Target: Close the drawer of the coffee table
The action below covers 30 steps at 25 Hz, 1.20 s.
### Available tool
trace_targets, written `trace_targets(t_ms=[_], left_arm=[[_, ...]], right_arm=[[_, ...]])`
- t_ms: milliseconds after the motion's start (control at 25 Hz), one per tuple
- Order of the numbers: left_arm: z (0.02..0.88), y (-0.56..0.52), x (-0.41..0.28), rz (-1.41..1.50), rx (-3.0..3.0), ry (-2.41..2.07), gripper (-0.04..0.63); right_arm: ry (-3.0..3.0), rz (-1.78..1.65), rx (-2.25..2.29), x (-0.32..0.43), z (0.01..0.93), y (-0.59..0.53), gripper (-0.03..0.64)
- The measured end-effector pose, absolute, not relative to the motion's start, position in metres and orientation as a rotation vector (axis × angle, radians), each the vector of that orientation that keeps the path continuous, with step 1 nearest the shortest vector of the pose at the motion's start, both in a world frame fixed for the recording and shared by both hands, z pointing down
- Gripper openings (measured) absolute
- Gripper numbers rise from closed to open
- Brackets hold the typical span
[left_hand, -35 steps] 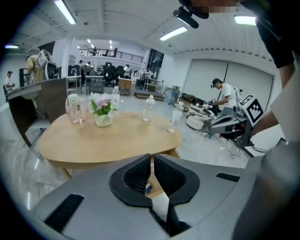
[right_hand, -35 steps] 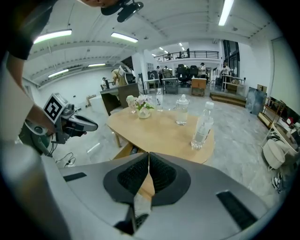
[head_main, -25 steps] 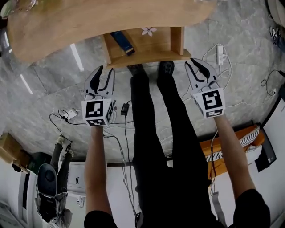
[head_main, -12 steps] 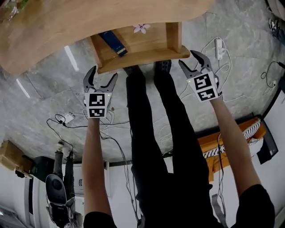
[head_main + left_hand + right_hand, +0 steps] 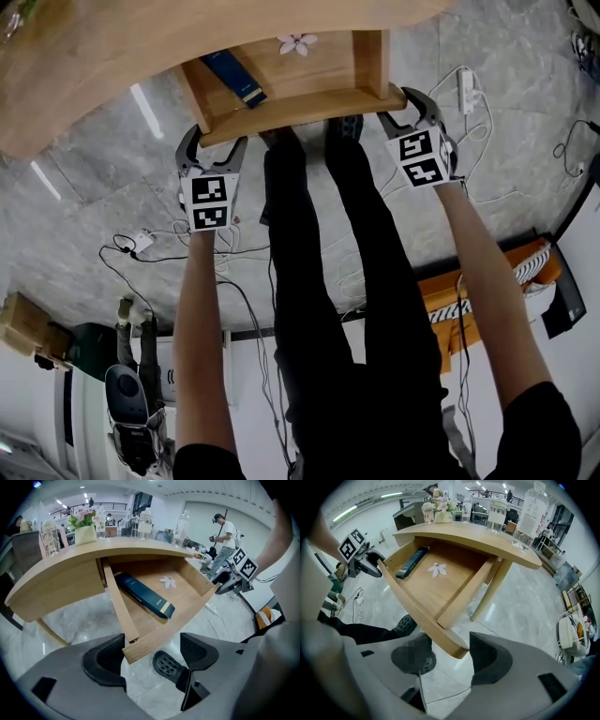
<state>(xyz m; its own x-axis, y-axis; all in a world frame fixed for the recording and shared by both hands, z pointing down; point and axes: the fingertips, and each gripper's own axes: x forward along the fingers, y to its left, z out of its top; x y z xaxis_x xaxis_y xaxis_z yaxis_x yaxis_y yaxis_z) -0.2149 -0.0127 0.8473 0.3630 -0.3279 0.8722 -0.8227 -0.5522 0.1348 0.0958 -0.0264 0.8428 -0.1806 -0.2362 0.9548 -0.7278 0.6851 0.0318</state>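
Pale wooden coffee table with a curved top (image 5: pixel 141 56): its light wood drawer (image 5: pixel 309 80) stands pulled well out toward the person, so the closing is not yet begun. Left gripper (image 5: pixel 216 145) sits at the left end of the drawer's front panel, jaws spread wide and gripping nothing, with the front corner between them and just beside one pad. Right gripper (image 5: pixel 408 112) sits at the right end, jaws opening, the corner there likewise between them and unclamped. Judgement: no clench is needed. Set both against the panel and push evenly and level, or the drawer may skew on its runners. Inside lie a long dark blue flat box (image 5: pixel 145 595) and a small white flower (image 5: pixel 167 581), both clear of the front. The head view alone shows both ends covered at once. Only the gripper views show each corner sitting between the pads, which the marker cubes hide from above.
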Motion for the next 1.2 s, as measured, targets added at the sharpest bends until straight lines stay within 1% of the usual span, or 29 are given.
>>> trace_targets(t_ms=[120,240,480,960,1200], left_arm=[[0.851,-0.014,-0.217,1.135,2.032,-1.016,0.368],[0.852,-0.017,-0.221,1.149,1.981,-1.057,0.313],[0.853,-0.016,-0.222,1.167,1.942,-1.1,0.31],[0.828,-0.021,-0.214,1.134,1.961,-1.093,0.305],[0.811,-0.032,-0.222,1.112,1.992,-1.119,0.305]], right_arm=[[-1.71,0.567,0.785,0.1,0.852,-0.026,0.212],[-1.694,0.611,0.813,0.102,0.856,-0.027,0.212],[-1.683,0.61,0.814,0.103,0.858,-0.027,0.212],[-1.717,0.598,0.836,0.111,0.835,-0.033,0.212],[-1.75,0.561,0.863,0.104,0.817,-0.043,0.212]])
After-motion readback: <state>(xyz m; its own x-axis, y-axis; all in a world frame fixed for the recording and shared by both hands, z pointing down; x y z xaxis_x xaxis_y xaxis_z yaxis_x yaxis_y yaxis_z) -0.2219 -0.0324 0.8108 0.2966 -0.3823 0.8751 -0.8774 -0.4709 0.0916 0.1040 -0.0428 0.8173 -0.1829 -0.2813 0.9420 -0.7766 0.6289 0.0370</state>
